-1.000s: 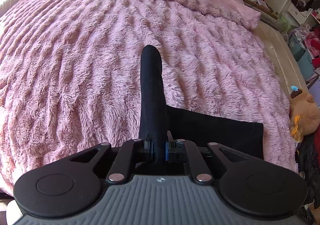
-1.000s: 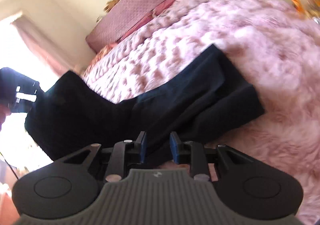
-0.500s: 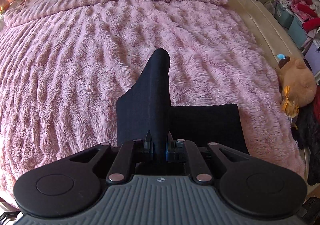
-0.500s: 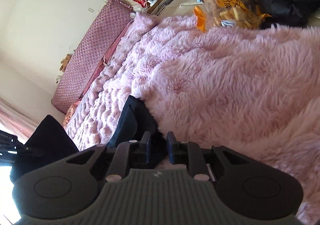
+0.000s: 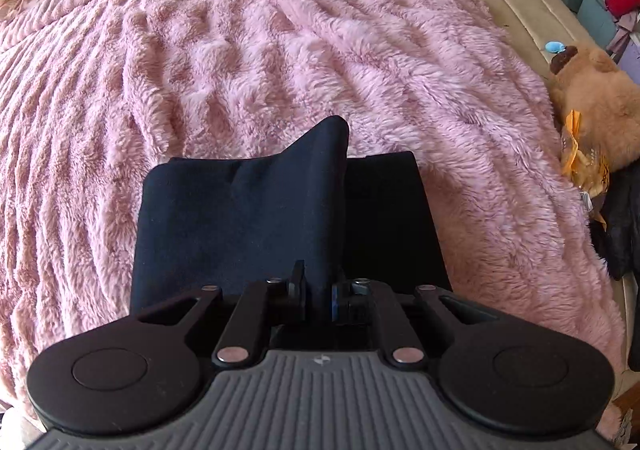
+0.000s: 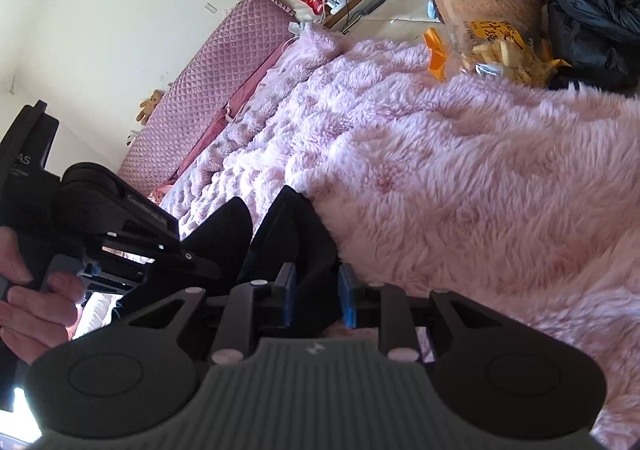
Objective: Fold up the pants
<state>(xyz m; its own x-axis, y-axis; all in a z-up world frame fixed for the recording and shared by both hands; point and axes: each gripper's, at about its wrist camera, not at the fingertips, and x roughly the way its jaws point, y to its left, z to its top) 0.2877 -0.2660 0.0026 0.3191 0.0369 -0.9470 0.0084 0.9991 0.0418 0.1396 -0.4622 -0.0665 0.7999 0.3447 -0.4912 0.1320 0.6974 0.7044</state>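
The soft, limp pants (image 5: 240, 217) are pinched at a raised fold by the left claw (image 5: 319, 292), and the right claw (image 6: 316, 296) is closed on their edge, where such floppy cloth seems best gripped.

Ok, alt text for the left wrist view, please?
The left gripper pinches a raised fold of the dark navy pants, which lie folded on a fluffy pink blanket. A brown plush toy sits off the bed's right edge.
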